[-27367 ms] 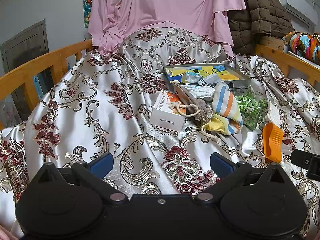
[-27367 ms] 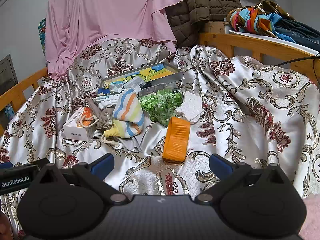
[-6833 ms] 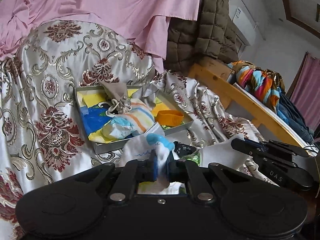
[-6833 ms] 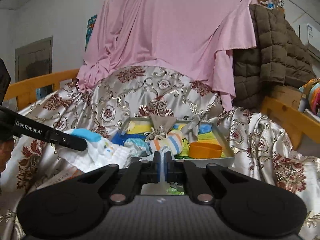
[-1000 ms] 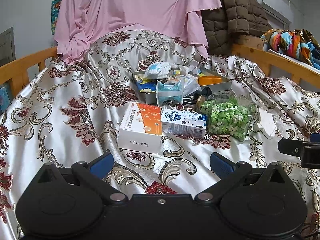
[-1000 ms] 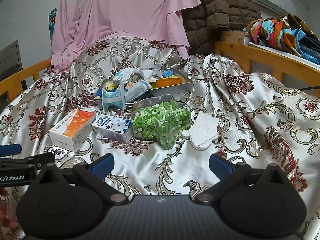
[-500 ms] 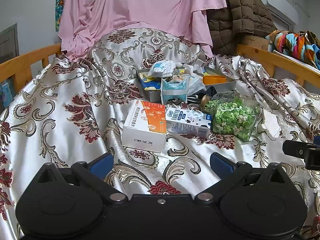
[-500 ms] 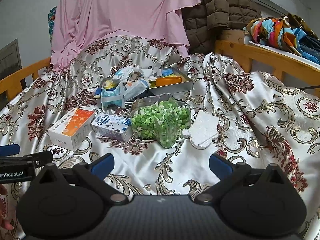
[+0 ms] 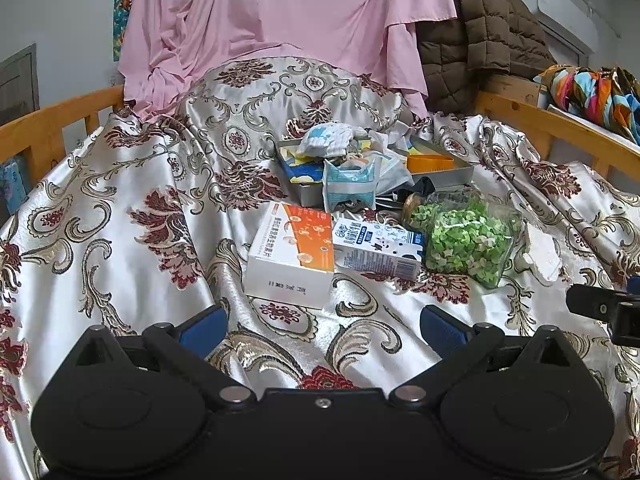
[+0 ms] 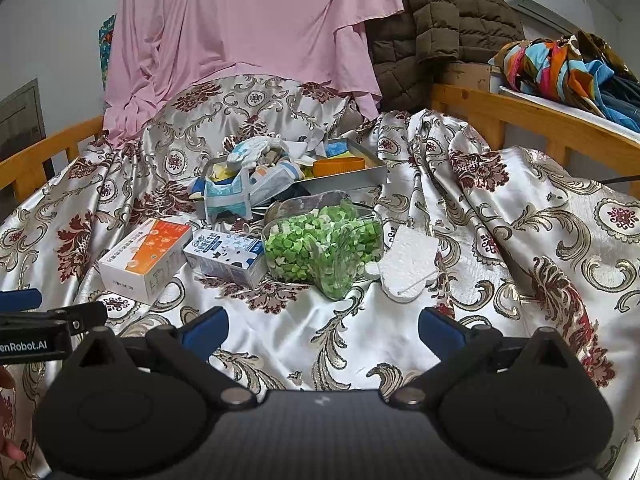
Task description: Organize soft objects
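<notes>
We find the left gripper (image 9: 322,326) spread wide at the bottom of its frame, jaws empty and touching nothing; the right gripper (image 10: 322,326) is likewise wide apart and empty, low in its own view. Both hover above the brocade cover (image 9: 120,208), short of the clutter.

Just beyond, at mid-frame, lie an orange-and-white box (image 9: 292,254), a milk carton (image 9: 378,246) and a jar of green pieces (image 9: 466,240), close together, the carton seemingly touching its neighbours. A white foam piece (image 10: 408,262) sits just right of the jar.

The soft items (rolled cloth (image 9: 330,142) and crumpled packets (image 9: 350,188)) are heaped in the metal tray (image 9: 440,178) above centre.

Risks, in our judgement: the heap stands above the tray rim and one packet hangs over the near edge, so an added piece could tip it out. A reach for the foam could knock the jar, which lies on its side on slick fabric.
</notes>
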### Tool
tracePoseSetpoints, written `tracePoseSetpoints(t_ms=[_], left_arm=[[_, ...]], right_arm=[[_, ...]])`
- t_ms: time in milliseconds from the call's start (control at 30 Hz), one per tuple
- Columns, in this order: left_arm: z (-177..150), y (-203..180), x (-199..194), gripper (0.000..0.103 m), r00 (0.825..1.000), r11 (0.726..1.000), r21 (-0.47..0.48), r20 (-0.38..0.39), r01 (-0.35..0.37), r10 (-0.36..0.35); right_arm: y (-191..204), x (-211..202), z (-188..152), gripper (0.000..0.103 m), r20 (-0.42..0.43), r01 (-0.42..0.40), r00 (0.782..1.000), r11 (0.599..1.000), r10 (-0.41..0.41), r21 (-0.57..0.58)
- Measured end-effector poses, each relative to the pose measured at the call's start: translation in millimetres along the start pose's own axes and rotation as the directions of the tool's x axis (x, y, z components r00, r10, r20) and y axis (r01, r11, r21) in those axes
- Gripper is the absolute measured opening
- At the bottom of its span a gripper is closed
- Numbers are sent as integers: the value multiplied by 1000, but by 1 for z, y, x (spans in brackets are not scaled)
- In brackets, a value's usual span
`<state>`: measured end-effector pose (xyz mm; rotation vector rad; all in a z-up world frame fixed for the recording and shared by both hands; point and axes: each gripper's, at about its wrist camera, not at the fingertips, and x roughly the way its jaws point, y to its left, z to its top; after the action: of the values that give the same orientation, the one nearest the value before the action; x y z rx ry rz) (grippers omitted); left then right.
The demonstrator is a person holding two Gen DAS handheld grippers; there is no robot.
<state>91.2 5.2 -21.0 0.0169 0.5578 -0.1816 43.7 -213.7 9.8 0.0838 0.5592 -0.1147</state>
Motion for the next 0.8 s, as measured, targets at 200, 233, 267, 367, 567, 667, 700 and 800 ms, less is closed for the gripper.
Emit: tracePoseSetpoints(t_ms=[200,233,267,367,567,667,700,800], left_arm=[[12,2,3,102,999,1000,-11,32,-7,8],[15,2,6,102,999,1000,-10,36,-7,7],[19,2,8,102,999,1000,-9,38,-8,8],[31,3,17,102,998,1000,-7,55,-9,9],[66,1,54,102,996,1000,27,89,11,-14],[83,0,80,102,994,998,53,108,29,-35],[88,-1,89,102,993,998,59,110,37,-43],[102,0,116,102,993,996,64,100,56,-62]], right_arm=[[-1,0,4,103,18,5,1000,1000,-5,4],[-1,0,6,103,22,6,1000,1000,-6,6],[-1,1,7,103,25,7,1000,1000,-7,7],[-3,7,16,103,36,5,999,1000,-6,18],[-15,33,38,103,55,15,998,999,-17,38],[-21,56,48,103,49,19,999,999,-22,46],[-22,63,50,103,47,21,999,999,-24,48],[-24,88,58,103,37,19,999,999,-21,43]])
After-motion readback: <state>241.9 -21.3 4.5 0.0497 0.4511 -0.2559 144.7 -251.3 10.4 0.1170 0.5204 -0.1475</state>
